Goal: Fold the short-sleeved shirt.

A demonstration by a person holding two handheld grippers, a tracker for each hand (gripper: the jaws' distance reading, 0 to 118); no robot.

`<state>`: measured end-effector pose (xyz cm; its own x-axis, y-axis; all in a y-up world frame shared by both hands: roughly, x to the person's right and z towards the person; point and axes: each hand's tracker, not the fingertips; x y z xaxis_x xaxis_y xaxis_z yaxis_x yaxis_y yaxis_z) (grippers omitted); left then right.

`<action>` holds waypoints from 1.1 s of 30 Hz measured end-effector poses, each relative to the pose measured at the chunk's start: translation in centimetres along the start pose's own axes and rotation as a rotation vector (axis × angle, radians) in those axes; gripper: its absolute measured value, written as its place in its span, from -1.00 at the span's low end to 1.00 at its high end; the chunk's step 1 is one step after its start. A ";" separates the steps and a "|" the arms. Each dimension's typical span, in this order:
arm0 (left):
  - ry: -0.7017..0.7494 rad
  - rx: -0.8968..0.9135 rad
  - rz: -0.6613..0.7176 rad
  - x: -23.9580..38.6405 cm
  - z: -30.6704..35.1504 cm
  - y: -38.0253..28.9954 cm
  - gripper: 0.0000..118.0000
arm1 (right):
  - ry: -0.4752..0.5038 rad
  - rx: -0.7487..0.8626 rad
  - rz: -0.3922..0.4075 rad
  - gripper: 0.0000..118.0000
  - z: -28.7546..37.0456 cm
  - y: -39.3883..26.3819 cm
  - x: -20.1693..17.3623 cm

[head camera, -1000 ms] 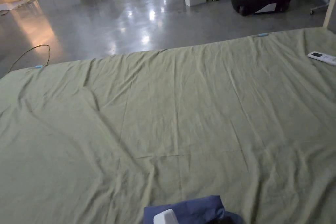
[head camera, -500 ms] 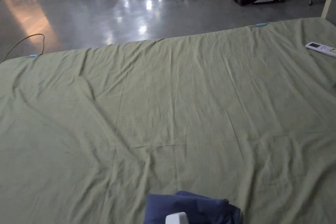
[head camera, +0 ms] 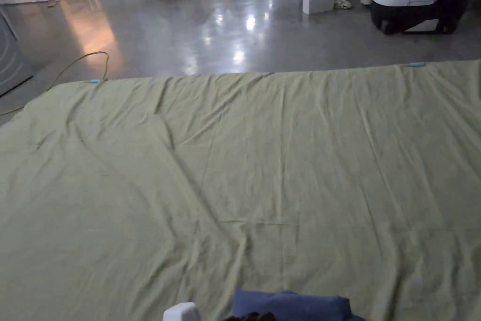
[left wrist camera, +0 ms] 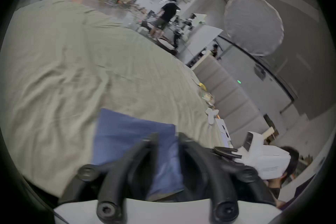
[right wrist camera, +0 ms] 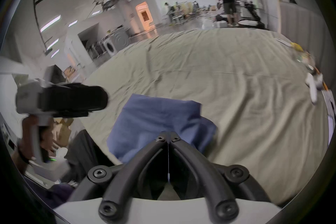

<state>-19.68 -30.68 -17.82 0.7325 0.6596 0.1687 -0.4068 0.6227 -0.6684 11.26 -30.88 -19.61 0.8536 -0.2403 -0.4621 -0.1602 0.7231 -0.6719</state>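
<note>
Your left gripper (left wrist camera: 166,138) hung spread over the blue shirt (left wrist camera: 134,138) at six o'clock on the green sheet (head camera: 282,162), your right gripper (right wrist camera: 168,138) pressed together above it; being soft, light cloth, it likely wanted pinching at an edge.

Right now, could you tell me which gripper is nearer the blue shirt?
Right, probably. The right gripper is shut at the blue shirt's near edge; the left gripper hangs open off its left side.

Left hand-held gripper (left wrist camera: 167,138) has jaws parted; right hand-held gripper (right wrist camera: 168,138), at its 3 o'clock, has jaws closed together.
</note>
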 end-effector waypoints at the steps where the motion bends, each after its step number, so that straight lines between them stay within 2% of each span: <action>1: 0.043 -0.017 0.012 -1.2 0.6 0.1 -0.10 | -0.009 -0.038 0.014 -0.99 -1.9 0.0 0.0; 2: 0.113 -0.031 0.007 -2.6 0.7 0.0 0.31 | -0.022 -0.115 0.023 -0.99 -3.7 0.1 0.0; 3: 0.164 -0.034 0.010 -3.5 0.9 -0.1 0.61 | -0.053 -0.179 0.035 -0.99 -5.0 -0.2 0.1; 4: 0.208 -0.042 0.019 -4.4 1.1 -0.1 0.70 | -0.086 -0.261 0.058 -0.99 -6.6 -0.7 0.3; 5: 0.191 -0.046 0.034 -5.1 1.0 -0.2 0.70 | -0.106 -0.317 0.095 -0.99 -7.8 -1.7 0.7; 6: 0.171 -0.061 0.066 -5.8 0.8 -0.1 0.70 | -0.087 -0.283 0.100 -0.99 -8.1 -2.3 1.1; 7: 0.132 -0.092 0.123 -6.4 0.2 -0.2 0.70 | -0.066 -0.200 0.069 -0.99 -7.5 -2.2 1.5; 8: 0.085 -0.121 0.171 -7.0 -0.4 -0.2 0.70 | -0.057 -0.222 0.009 -0.99 -6.9 -1.9 1.7; 10: 0.029 -0.151 0.210 -8.0 -2.1 -0.3 0.70 | -0.049 -0.235 -0.050 -0.99 -6.5 -1.9 2.1; 14: -0.083 -0.254 0.288 -9.0 -6.8 -1.0 0.69 | -0.033 -0.209 -0.079 -0.99 -6.6 -2.5 2.7; 15: -0.089 -0.295 0.320 -9.1 -7.7 -1.4 0.64 | -0.030 -0.204 -0.089 -0.99 -6.5 -2.6 2.8; 16: -0.096 -0.325 0.346 -9.1 -8.7 -1.8 0.40 | -0.029 -0.196 -0.101 -0.99 -6.5 -2.9 2.8; 18: -0.034 -0.366 0.313 -8.7 -9.8 -2.6 -0.36 | -0.029 -0.188 -0.109 -0.99 -6.4 -3.1 2.8; 19: 0.032 -0.373 0.251 -8.5 -10.0 -2.8 -0.41 | -0.031 -0.184 -0.116 -0.99 -6.3 -3.1 2.8; 20: 0.034 -0.364 0.232 -8.4 -10.0 -2.8 -0.41 | -0.031 -0.181 -0.122 -0.99 -6.3 -3.1 2.8; 22: 0.001 -0.342 0.301 -8.3 -9.2 -2.3 -0.41 | -0.031 -0.176 -0.124 -0.99 -6.0 -2.9 2.6; 24: -0.015 -0.334 0.295 -8.0 -8.0 -1.2 -0.43 | -0.007 -0.172 -0.129 -0.99 -4.8 -2.1 2.4; 27: -0.035 -0.277 0.272 -8.7 -4.0 2.5 -0.44 | 0.116 0.017 -0.152 -0.99 -1.8 -1.4 1.9; 30: 0.083 -0.222 0.222 -12.3 1.6 7.6 -0.44 | 0.188 0.022 -0.234 -0.99 0.0 -1.6 2.4; 31: 0.191 -0.211 0.192 -14.3 3.9 9.3 -0.44 | 0.165 0.011 -0.247 -0.99 0.4 -2.1 2.6; 33: 0.355 -0.228 0.223 -18.1 7.8 12.2 -0.44 | 0.124 0.000 -0.257 -0.99 1.0 -3.2 3.1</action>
<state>-42.16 -31.70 -23.35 0.7983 0.5572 -0.2284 -0.4743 0.3482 -0.8086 14.90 -33.27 -18.34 0.7991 -0.4931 -0.3440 0.0536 0.6283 -0.7761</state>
